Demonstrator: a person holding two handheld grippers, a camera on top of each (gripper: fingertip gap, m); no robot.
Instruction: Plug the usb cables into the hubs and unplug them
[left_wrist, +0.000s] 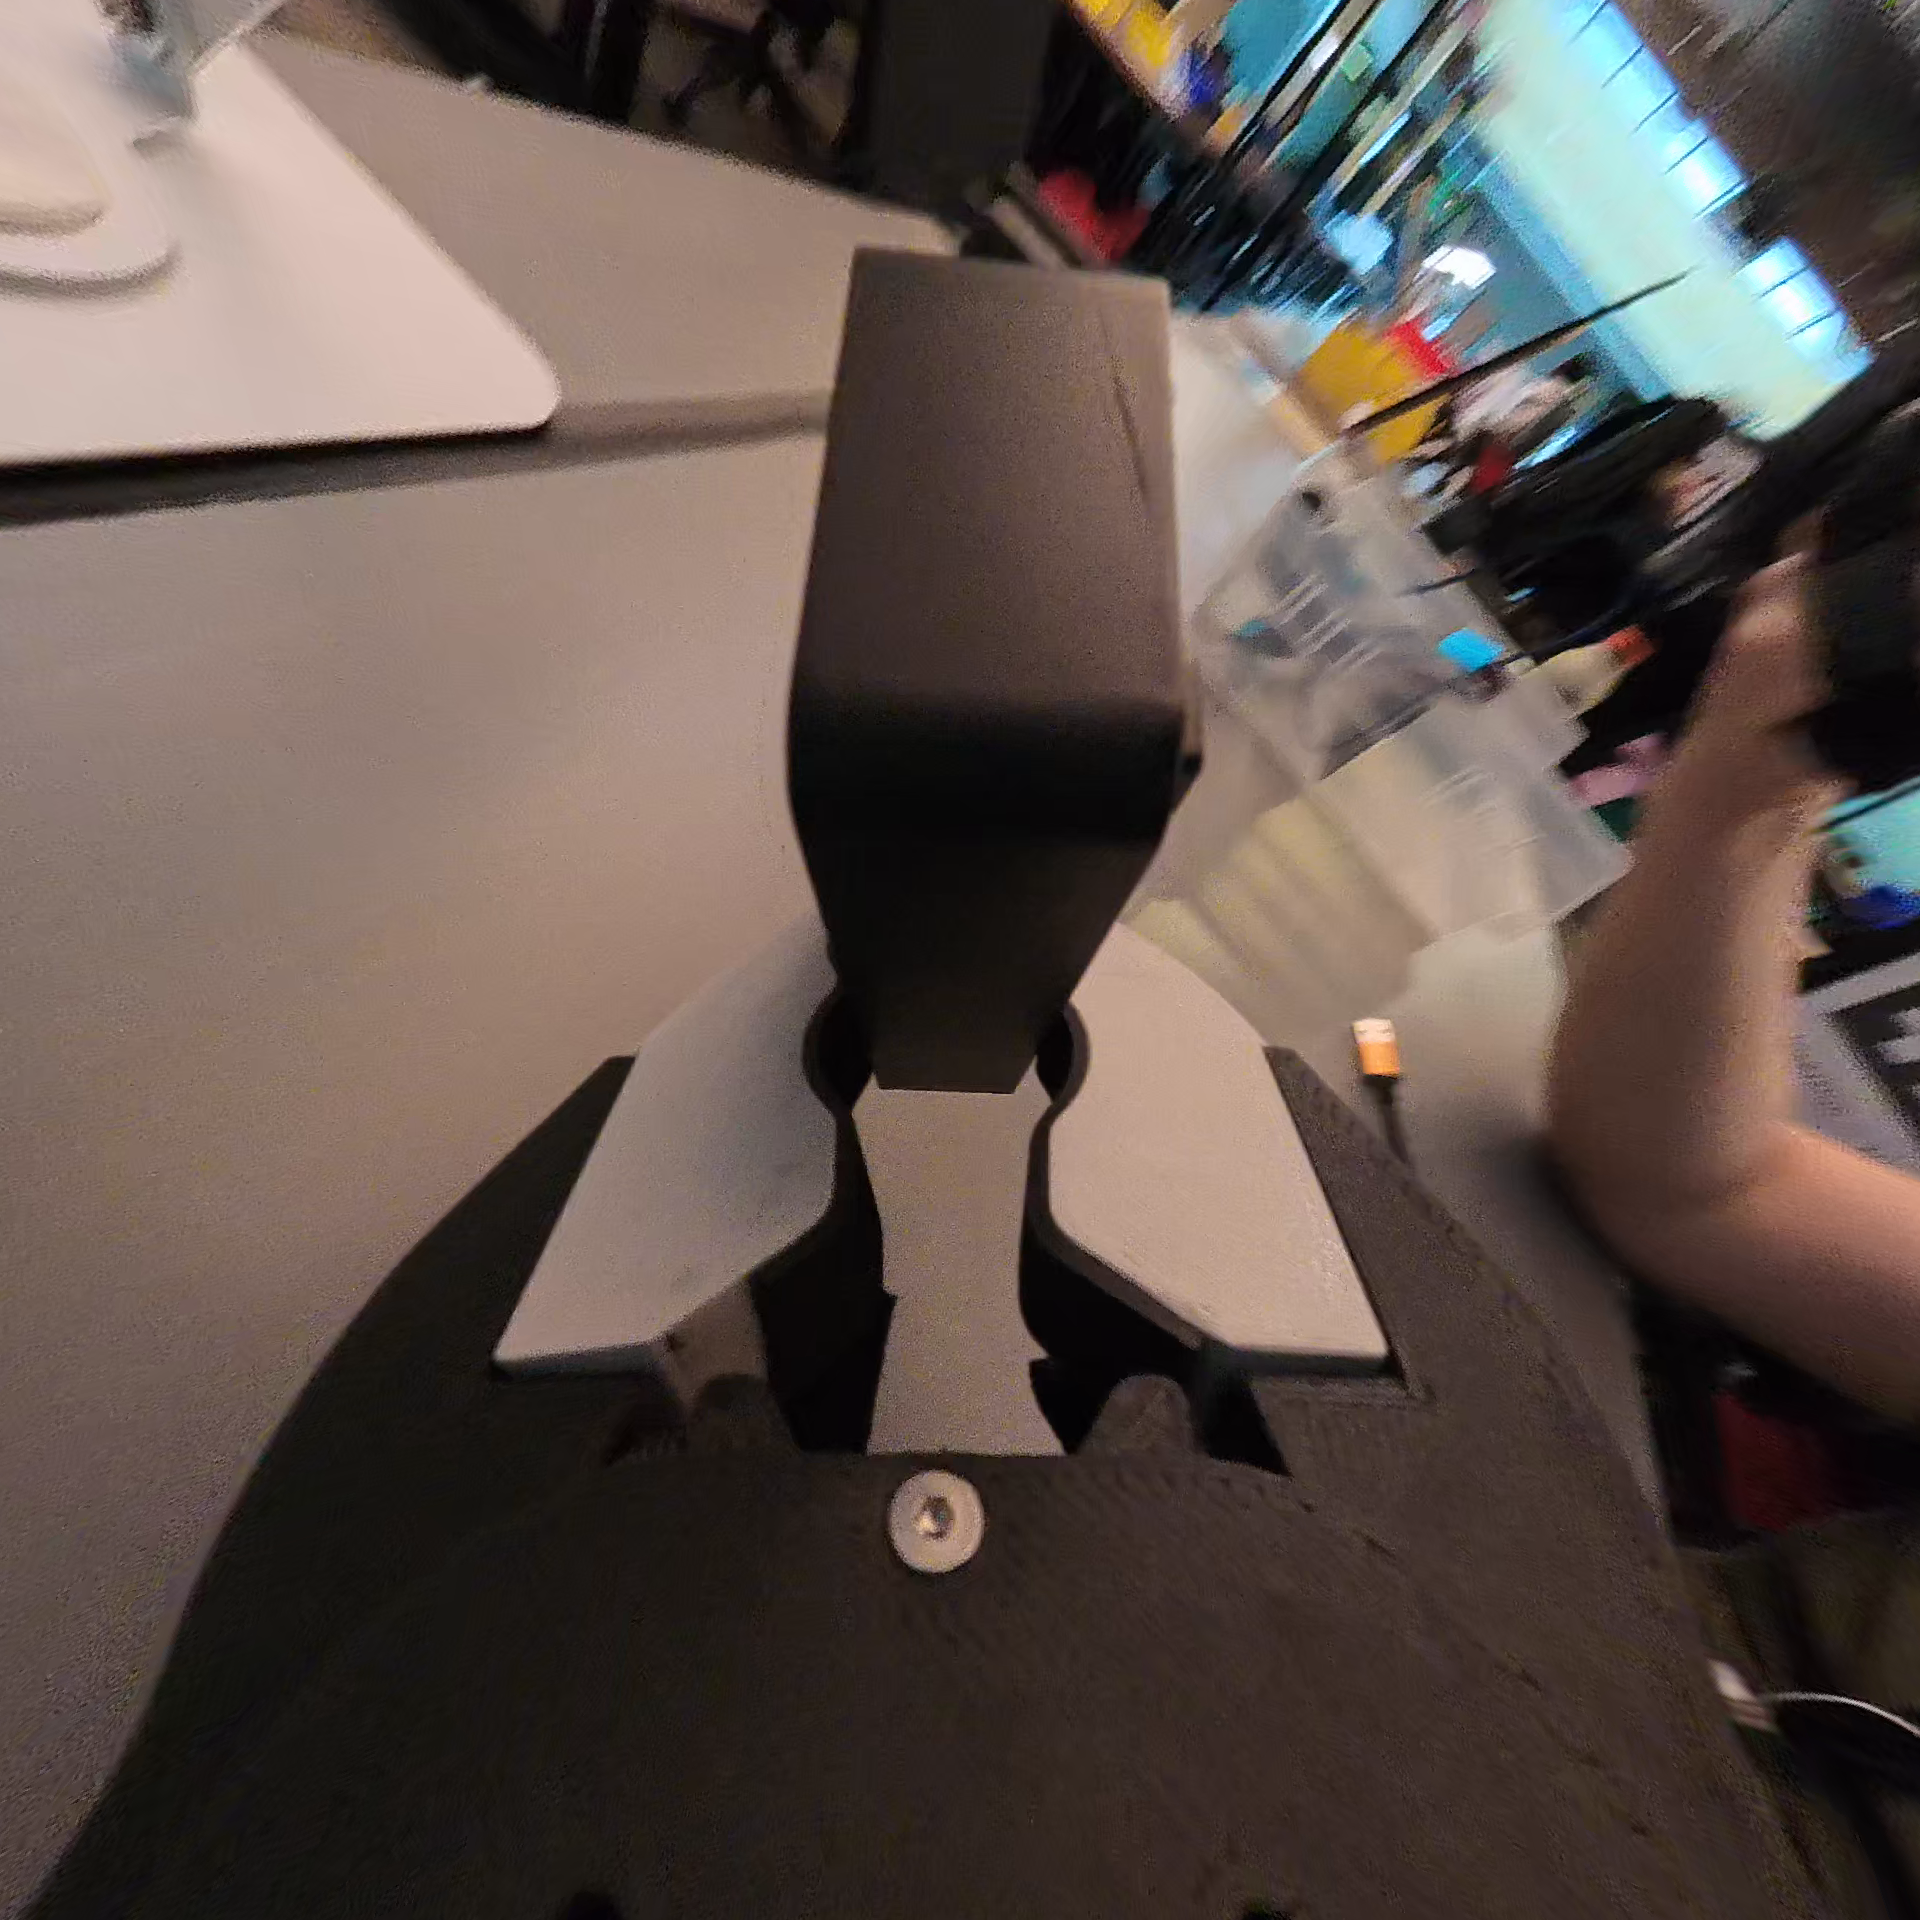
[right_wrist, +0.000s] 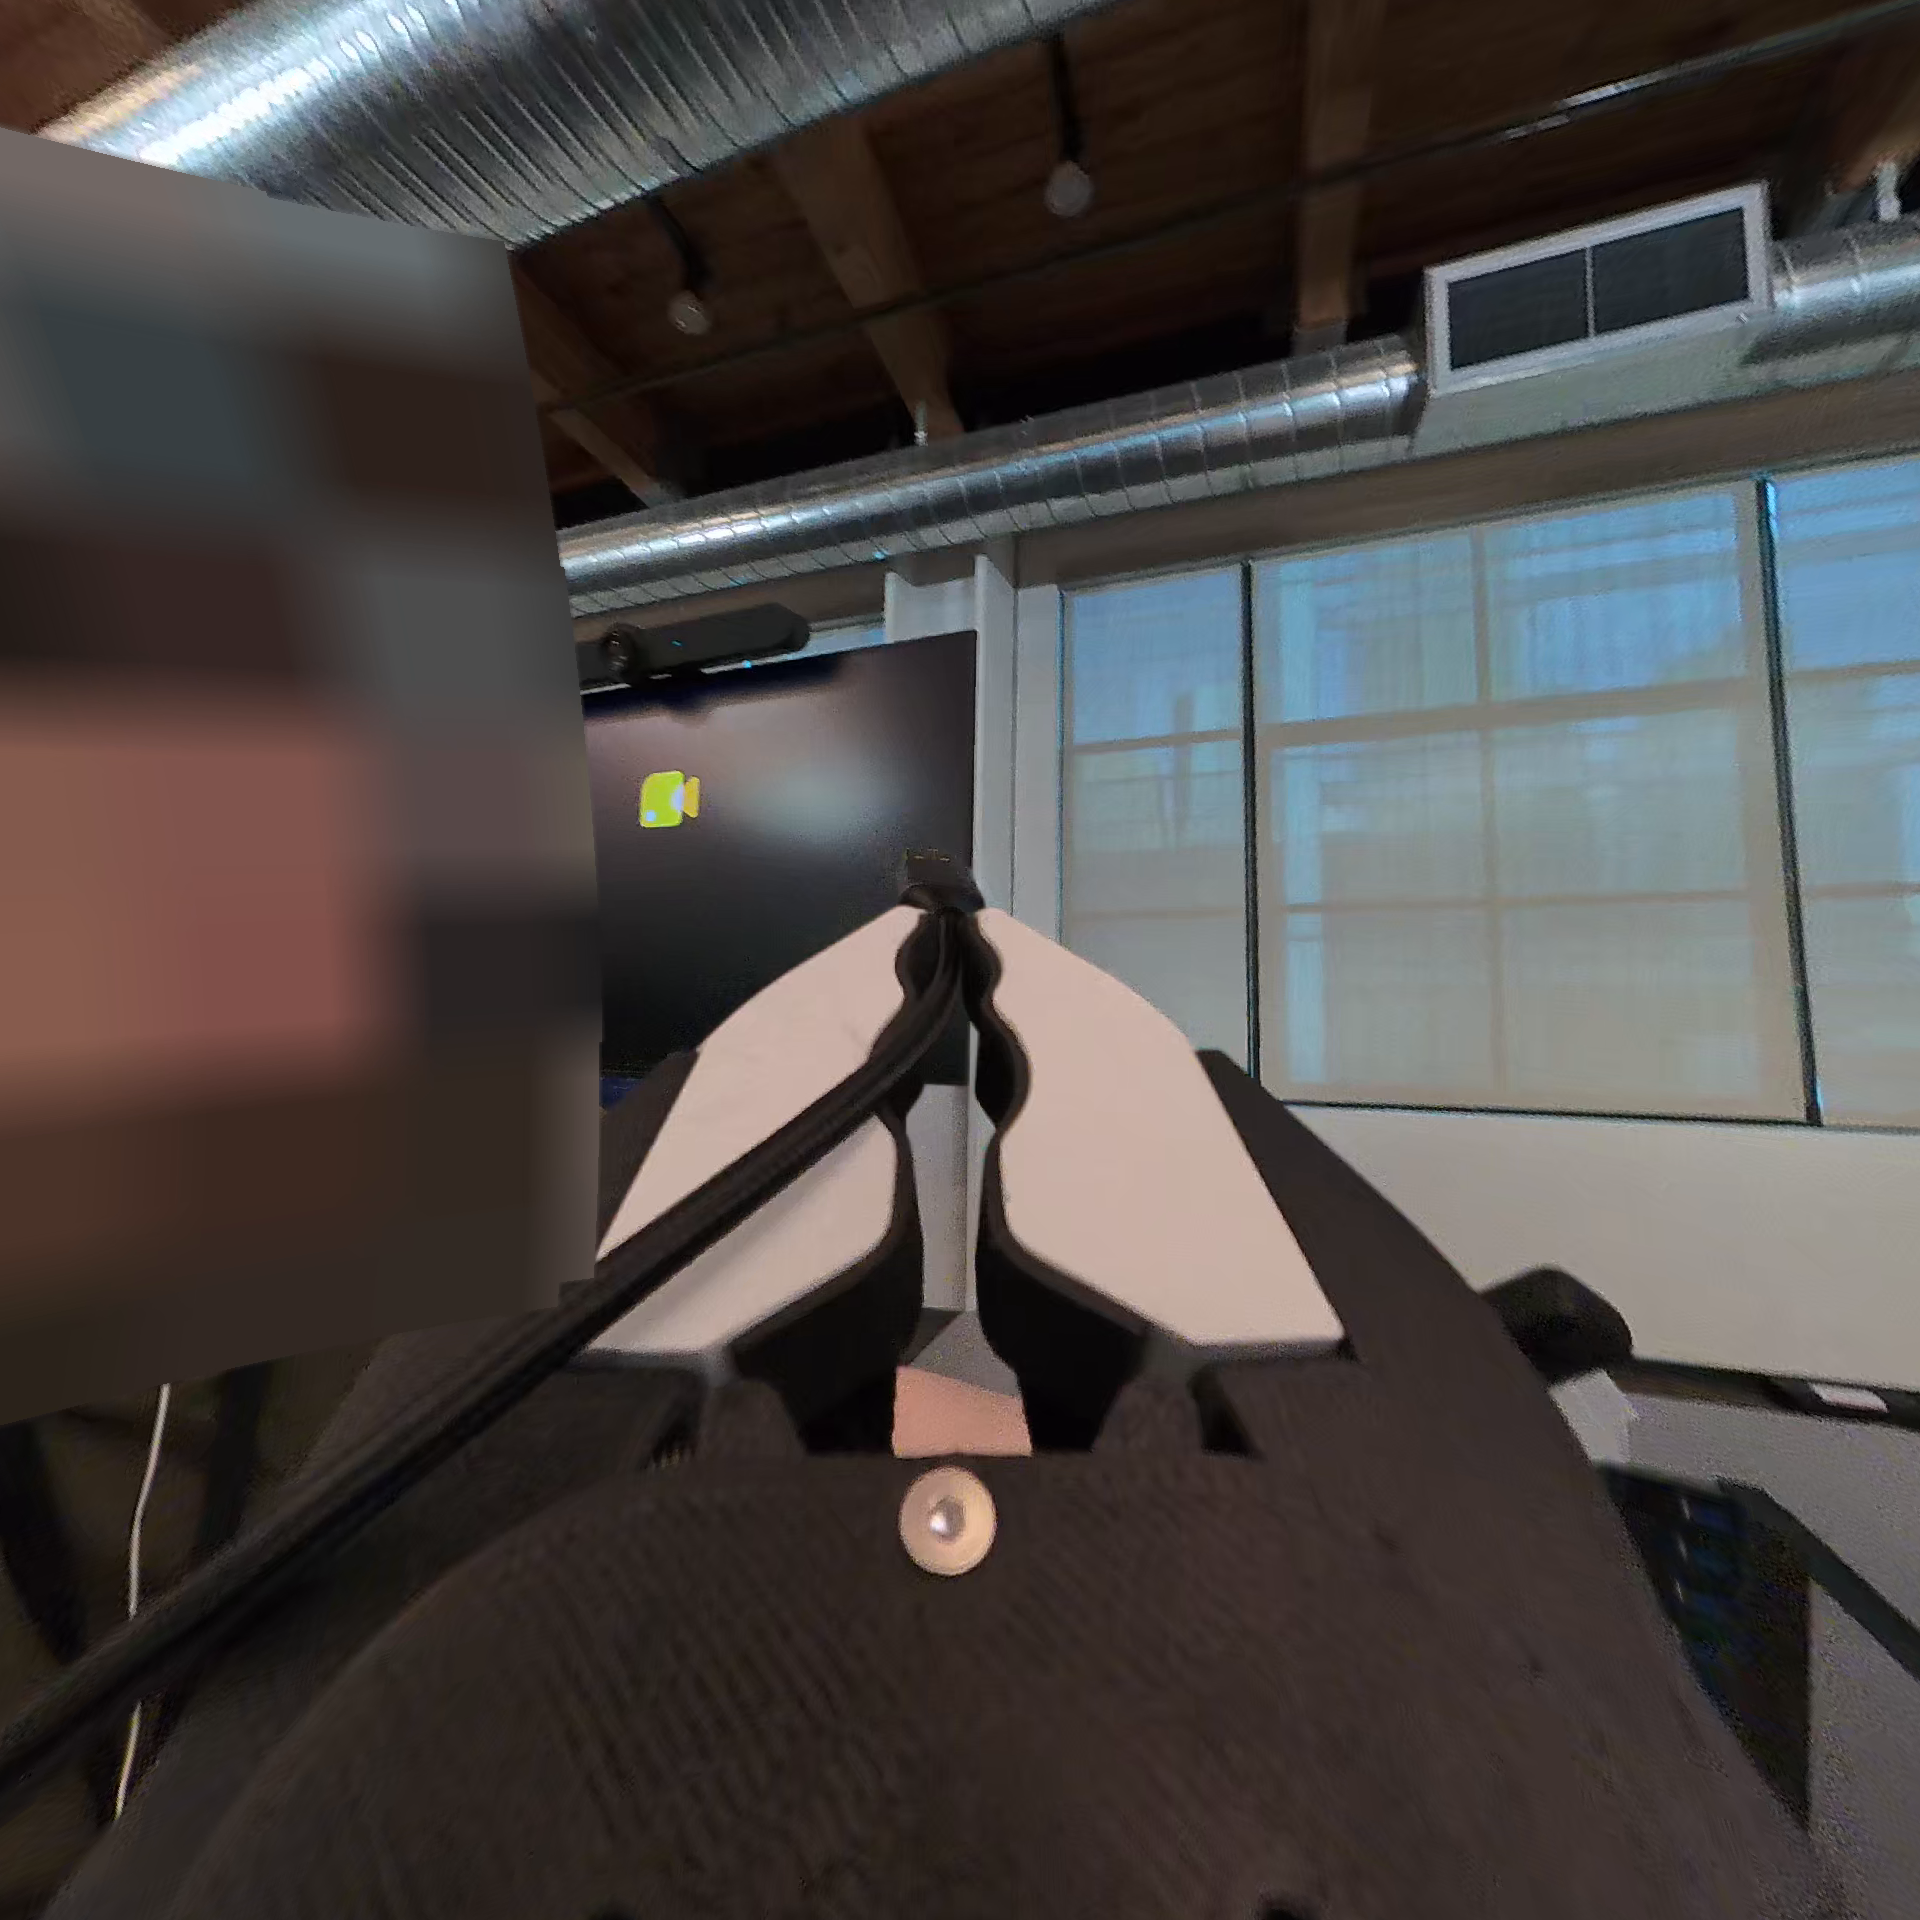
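Left hand-held gripper (left_wrist: 951, 1049): clenched on the narrow base of a black hub (left_wrist: 987, 582), held above the grey counter (left_wrist: 364, 831).
Right hand-held gripper (right_wrist: 940, 914): clenched on a black usb cable (right_wrist: 748, 1174), plug tip just past the fingertips, aimed toward the ceiling.
Spare cable: orange plug (left_wrist: 1377, 1047) lying on the counter.
Risk 1: narrow hold may let the hub pivot under insertion force.
Risk 2: plug and hub well apart and misaligned; port face hidden.

Both views are wide-angle, with lines bowing toward the edges. The left wrist view is soft with motion blur — the background shelves (left_wrist: 1351, 208) smear into streaks and the person's forearm (left_wrist: 1704, 1039) is hazy. The right wrist view is sharper; daylight comes through the windows (right_wrist: 1455, 800), while the wooden ceiling (right_wrist: 935, 260) stays dim — a faint glare lies on the dark screen (right_wrist: 790, 831).
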